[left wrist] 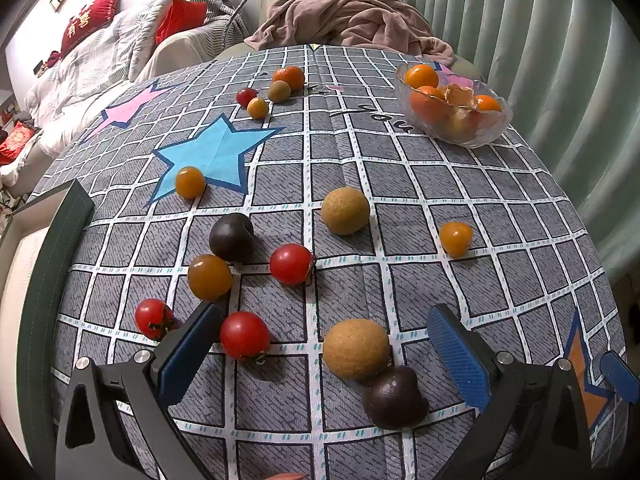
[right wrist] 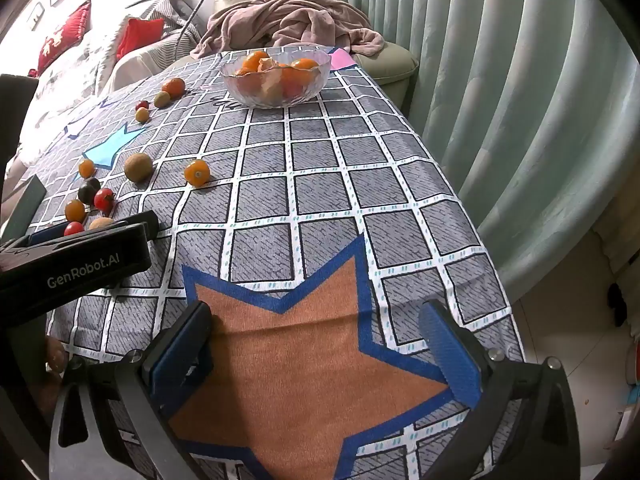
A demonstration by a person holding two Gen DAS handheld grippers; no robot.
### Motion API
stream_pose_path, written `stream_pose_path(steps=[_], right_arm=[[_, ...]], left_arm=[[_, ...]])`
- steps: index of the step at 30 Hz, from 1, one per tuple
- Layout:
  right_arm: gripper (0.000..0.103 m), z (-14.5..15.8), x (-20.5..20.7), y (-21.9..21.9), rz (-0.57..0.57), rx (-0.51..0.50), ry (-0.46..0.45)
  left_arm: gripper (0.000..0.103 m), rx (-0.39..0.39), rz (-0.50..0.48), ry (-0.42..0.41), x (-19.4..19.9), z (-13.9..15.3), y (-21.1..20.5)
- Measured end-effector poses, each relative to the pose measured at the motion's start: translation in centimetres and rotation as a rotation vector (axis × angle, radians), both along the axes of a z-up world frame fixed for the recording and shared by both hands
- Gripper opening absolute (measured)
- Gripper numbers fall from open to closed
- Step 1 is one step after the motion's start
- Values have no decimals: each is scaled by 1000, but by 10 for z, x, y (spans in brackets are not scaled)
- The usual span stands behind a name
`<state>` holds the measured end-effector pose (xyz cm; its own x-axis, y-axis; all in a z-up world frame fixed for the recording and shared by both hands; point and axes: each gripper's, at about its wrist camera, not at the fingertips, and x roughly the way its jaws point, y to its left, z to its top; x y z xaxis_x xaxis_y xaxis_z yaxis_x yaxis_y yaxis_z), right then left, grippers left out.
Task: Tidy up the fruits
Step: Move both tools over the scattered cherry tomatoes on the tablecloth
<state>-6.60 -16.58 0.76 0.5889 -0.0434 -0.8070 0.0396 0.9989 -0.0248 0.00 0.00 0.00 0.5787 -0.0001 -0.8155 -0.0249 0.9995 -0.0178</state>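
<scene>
My left gripper (left wrist: 324,344) is open, low over the table. Between its blue pads lie a red tomato (left wrist: 244,335), a tan round fruit (left wrist: 355,349) and a dark purple fruit (left wrist: 395,398); none is held. Further off lie another tan fruit (left wrist: 345,210), a dark fruit (left wrist: 231,237), red tomatoes (left wrist: 291,263) and small orange fruits (left wrist: 209,275). A glass bowl (left wrist: 486,130) with oranges stands at the far right; it also shows in the right wrist view (right wrist: 244,92). My right gripper (right wrist: 316,340) is open and empty over an orange star (right wrist: 304,360).
A dark green box edge (left wrist: 44,280) borders the table's left side. A small fruit group (left wrist: 280,88) sits at the far edge. A chair with a pink blanket (left wrist: 344,20) stands behind; a curtain (right wrist: 520,120) hangs right. The left gripper's body (right wrist: 76,264) lies left of my right gripper.
</scene>
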Motion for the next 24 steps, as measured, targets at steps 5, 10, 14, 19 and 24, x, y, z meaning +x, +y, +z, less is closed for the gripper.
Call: stream_pose_path(steps=[5, 10, 14, 19, 24], right_arm=[[103, 0, 0, 0, 0, -1, 1], [103, 1, -1, 0, 0, -1, 5], [103, 4, -4, 3, -3, 1, 28], [103, 2, -8, 12, 31, 22, 76], [103, 11, -20, 23, 59, 54, 87]], left_arm=[[103, 2, -1, 4, 0, 0, 0], [103, 3, -9, 21, -11, -1, 8], [103, -20, -46, 43, -25, 6, 21], [103, -19, -51, 42, -45, 21, 41], [103, 19, -37, 67, -63, 26, 62]])
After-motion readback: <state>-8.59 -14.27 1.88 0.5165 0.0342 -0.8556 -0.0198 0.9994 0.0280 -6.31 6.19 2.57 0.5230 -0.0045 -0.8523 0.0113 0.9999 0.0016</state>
